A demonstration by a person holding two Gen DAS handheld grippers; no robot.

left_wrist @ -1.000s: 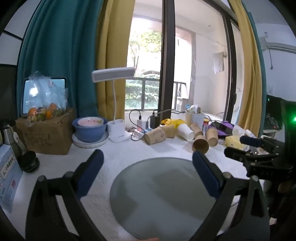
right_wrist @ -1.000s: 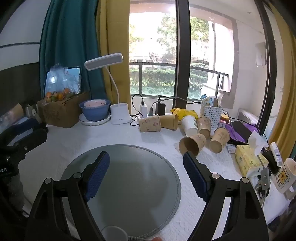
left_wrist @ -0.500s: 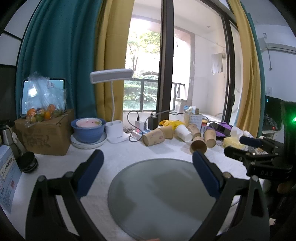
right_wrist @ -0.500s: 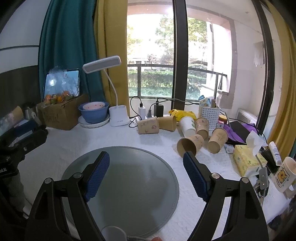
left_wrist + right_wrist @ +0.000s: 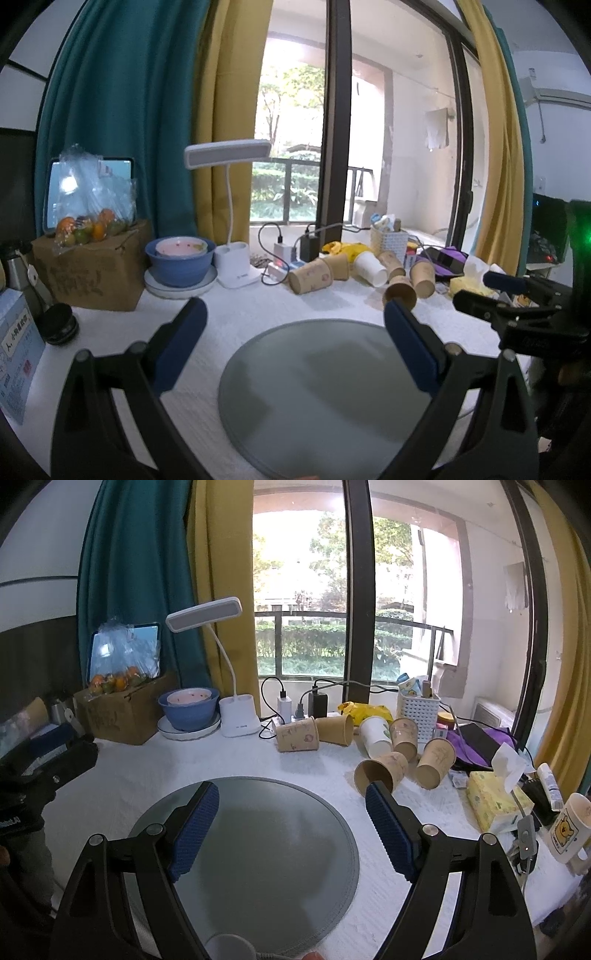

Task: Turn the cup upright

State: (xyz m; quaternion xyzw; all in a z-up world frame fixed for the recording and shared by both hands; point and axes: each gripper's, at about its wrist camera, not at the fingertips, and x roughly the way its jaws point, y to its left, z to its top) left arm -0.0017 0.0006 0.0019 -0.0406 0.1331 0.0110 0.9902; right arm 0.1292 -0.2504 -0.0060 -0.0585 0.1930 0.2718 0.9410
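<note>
Several paper cups lie on their sides at the back of the white table. The nearest is a brown cup (image 5: 380, 771) with its mouth toward me, also in the left wrist view (image 5: 400, 291). A white cup (image 5: 375, 735) and another brown cup (image 5: 297, 734) lie behind it. My right gripper (image 5: 291, 812) is open and empty above a round grey mat (image 5: 258, 849). My left gripper (image 5: 291, 325) is open and empty above the same mat (image 5: 325, 387). The right gripper also shows at the right of the left wrist view (image 5: 491, 291).
A white desk lamp (image 5: 236, 716), a blue bowl on a plate (image 5: 188, 709), a cardboard box with fruit (image 5: 122, 709), a power strip with chargers (image 5: 295, 709), a white basket (image 5: 417, 709), a tissue pack (image 5: 495, 805) and a mug (image 5: 569, 827) ring the table.
Both views have drifted slightly back and up from the table. Both grippers stay open and the cups have not moved.
</note>
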